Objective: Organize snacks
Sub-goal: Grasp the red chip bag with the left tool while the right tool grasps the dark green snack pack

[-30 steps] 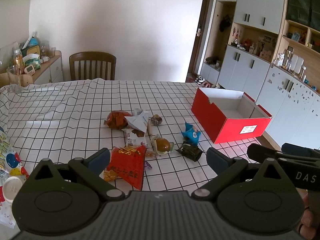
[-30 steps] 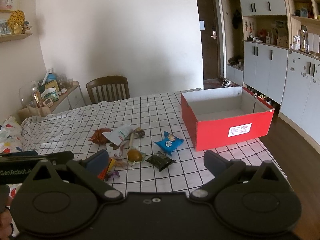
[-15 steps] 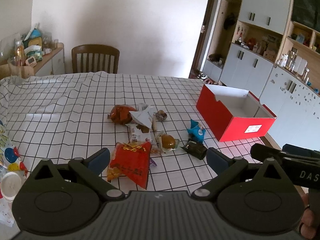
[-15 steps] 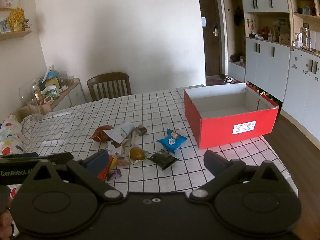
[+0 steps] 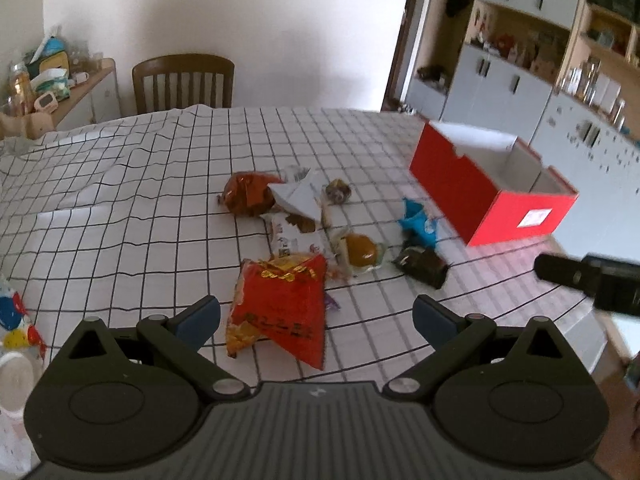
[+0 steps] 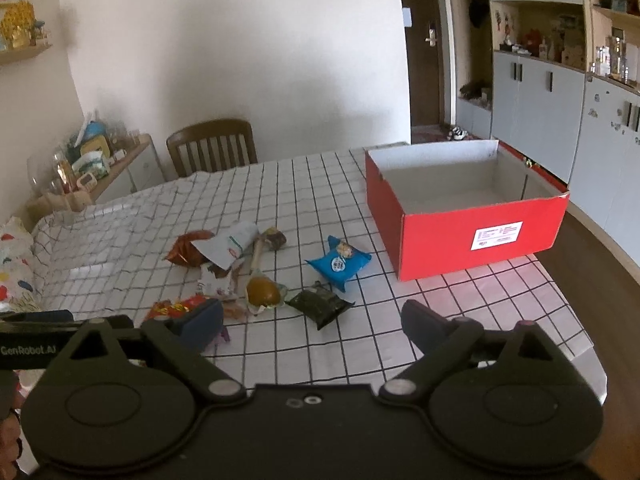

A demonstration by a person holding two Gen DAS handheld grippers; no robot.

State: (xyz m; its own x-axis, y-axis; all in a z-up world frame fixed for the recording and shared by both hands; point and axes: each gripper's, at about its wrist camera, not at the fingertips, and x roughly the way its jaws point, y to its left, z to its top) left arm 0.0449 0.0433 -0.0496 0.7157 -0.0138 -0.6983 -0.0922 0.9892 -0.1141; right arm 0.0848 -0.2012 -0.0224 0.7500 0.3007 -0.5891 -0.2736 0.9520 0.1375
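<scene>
On the checked table (image 5: 120,208), the left gripper (image 5: 316,314) hangs wide over the red bag (image 5: 280,304), not touching it. Other snacks lie beyond: a bun (image 6: 262,291), a dark packet (image 6: 320,304), a blue packet (image 6: 339,263). The right gripper (image 6: 312,326), jaws wide but closing on nothing, faces them. The red box (image 6: 480,232) stands open at right.

L claw (image 5: 316,314) open, over red snack bag (image 5: 280,304) | red box (image 5: 486,196) far right, tablecloth (image 5: 120,208)
</scene>
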